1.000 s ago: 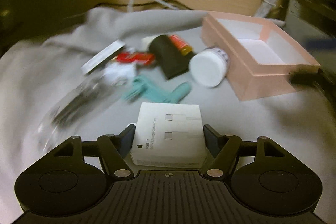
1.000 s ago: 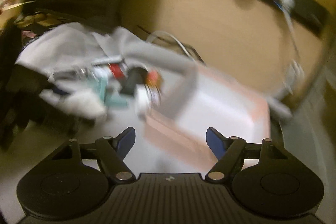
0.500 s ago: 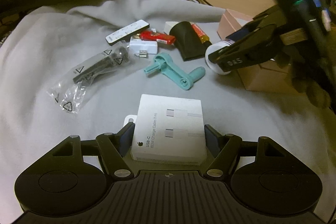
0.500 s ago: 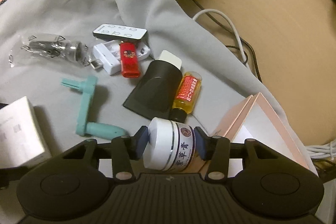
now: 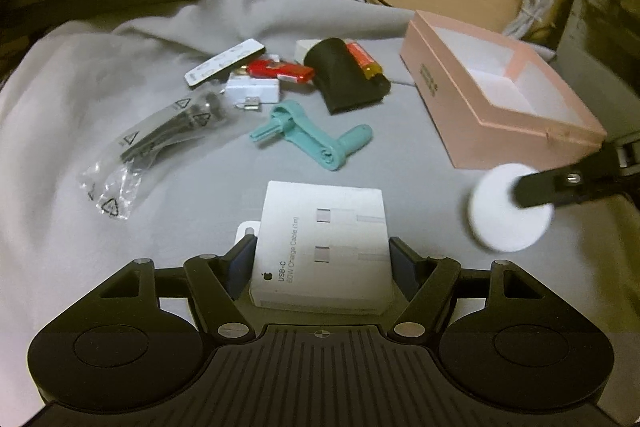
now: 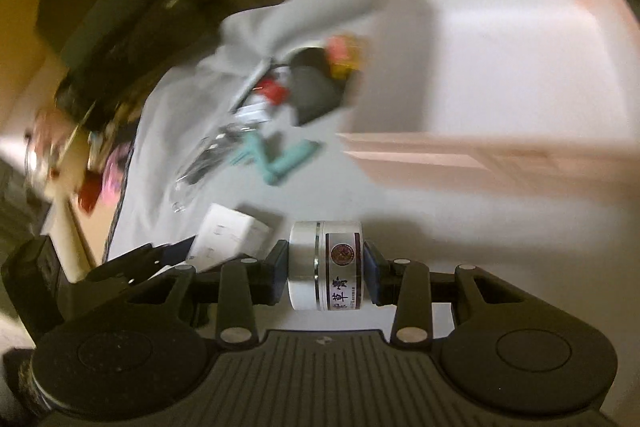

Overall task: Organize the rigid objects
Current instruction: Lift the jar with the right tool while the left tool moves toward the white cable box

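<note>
My left gripper (image 5: 322, 261) is shut on a white USB-C cable box (image 5: 324, 243) low over the grey cloth (image 5: 60, 107). My right gripper (image 6: 326, 267) is shut on a small white jar (image 6: 326, 265); the jar also shows in the left wrist view (image 5: 510, 213), held in the air in front of the open pink box (image 5: 500, 95). The pink box is blurred in the right wrist view (image 6: 500, 67).
On the cloth lie a teal crank handle (image 5: 316, 137), a clear bag with dark parts (image 5: 160, 135), a white remote (image 5: 224, 61), a red lighter (image 5: 280, 71), a white adapter (image 5: 252, 91), a black pouch (image 5: 346, 75) and an orange bottle (image 5: 362, 61). White cables (image 5: 528, 7) lie behind.
My right gripper lifted the white jar away from beside the pink box and carried it toward me and right. My left gripper still holds the cable box in place.
</note>
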The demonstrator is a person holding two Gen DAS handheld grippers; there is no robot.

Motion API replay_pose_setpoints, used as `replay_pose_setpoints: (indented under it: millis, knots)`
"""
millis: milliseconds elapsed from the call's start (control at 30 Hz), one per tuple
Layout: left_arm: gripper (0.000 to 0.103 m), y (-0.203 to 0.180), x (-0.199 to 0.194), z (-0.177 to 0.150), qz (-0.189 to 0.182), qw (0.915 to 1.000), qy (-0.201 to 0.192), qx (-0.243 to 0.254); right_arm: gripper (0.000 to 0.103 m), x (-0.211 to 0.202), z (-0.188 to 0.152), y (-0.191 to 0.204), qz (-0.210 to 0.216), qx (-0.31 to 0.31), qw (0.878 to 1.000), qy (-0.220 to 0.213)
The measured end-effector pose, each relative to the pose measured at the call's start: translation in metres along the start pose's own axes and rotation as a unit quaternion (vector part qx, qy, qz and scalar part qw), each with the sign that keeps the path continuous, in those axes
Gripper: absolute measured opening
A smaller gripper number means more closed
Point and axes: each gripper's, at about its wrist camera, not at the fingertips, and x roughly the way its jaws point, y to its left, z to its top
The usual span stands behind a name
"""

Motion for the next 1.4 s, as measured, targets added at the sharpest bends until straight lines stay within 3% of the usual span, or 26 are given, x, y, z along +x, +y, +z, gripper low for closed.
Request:
replay_pose_setpoints:
  millis: [100,167,233,267,433,667,767,900,933,967,1167,1333,1367,1400]
  knots:
    - [0.075,-0.003,0.002,0.001,0.006,1.0,0.003,0.007,0.042,-0.015,-0.014,-0.025,0.016,0.046,0.999,-0.025]
    - [0.074,-0.003,0.002,0.001,0.007,0.9999,0.004,0.01,0.044,-0.023,-0.02,-0.029,-0.02,0.039,0.998,-0.049]
    - [0.075,-0.003,0.002,0.001,0.008,0.9999,0.002,0.01,0.065,-0.032,-0.028,-0.027,-0.06,0.015,0.995,-0.072]
    - [0.075,-0.004,0.002,0.0,0.01,0.9999,0.001,0.011,0.07,-0.036,-0.032,-0.022,-0.076,-0.006,0.993,-0.087]
    - [0.077,-0.012,0.004,-0.001,0.027,0.9992,0.001,0.031,0.08,-0.03,-0.046,0.017,-0.159,-0.146,0.968,-0.126]
    - [0.076,-0.008,0.005,0.002,0.025,0.9997,0.001,0.004,0.081,0.002,-0.051,0.049,-0.224,-0.267,0.924,-0.16]
    - [0.075,-0.006,0.005,0.005,0.025,0.9996,0.0,-0.01,0.081,0.016,-0.051,0.052,-0.249,-0.292,0.912,-0.142]
    - [0.075,-0.006,0.004,0.004,0.024,0.9995,-0.008,-0.017,0.079,0.016,-0.051,0.049,-0.226,-0.292,0.922,-0.119]
    - [0.074,-0.008,0.003,0.003,0.023,0.9996,-0.013,-0.011,0.064,0.014,-0.053,0.048,-0.219,-0.293,0.924,-0.115]
    - [0.074,-0.011,0.001,0.002,0.02,0.9996,-0.02,-0.002,0.056,0.015,-0.055,0.048,-0.217,-0.293,0.925,-0.109]
    - [0.074,-0.045,-0.024,0.002,-0.016,0.9933,-0.067,0.093,0.056,-0.014,-0.07,0.041,-0.249,-0.282,0.919,-0.12]
    - [0.073,-0.076,-0.047,0.047,-0.073,0.9823,-0.133,0.109,0.056,-0.055,-0.088,0.025,-0.275,-0.25,0.917,-0.141]
    - [0.072,-0.083,-0.052,0.06,-0.083,0.9786,-0.152,0.112,0.056,-0.063,-0.089,0.023,-0.283,-0.243,0.916,-0.149]
    - [0.055,-0.09,-0.055,0.076,-0.091,0.9735,-0.174,0.118,0.056,-0.069,-0.089,0.022,-0.288,-0.237,0.914,-0.156]
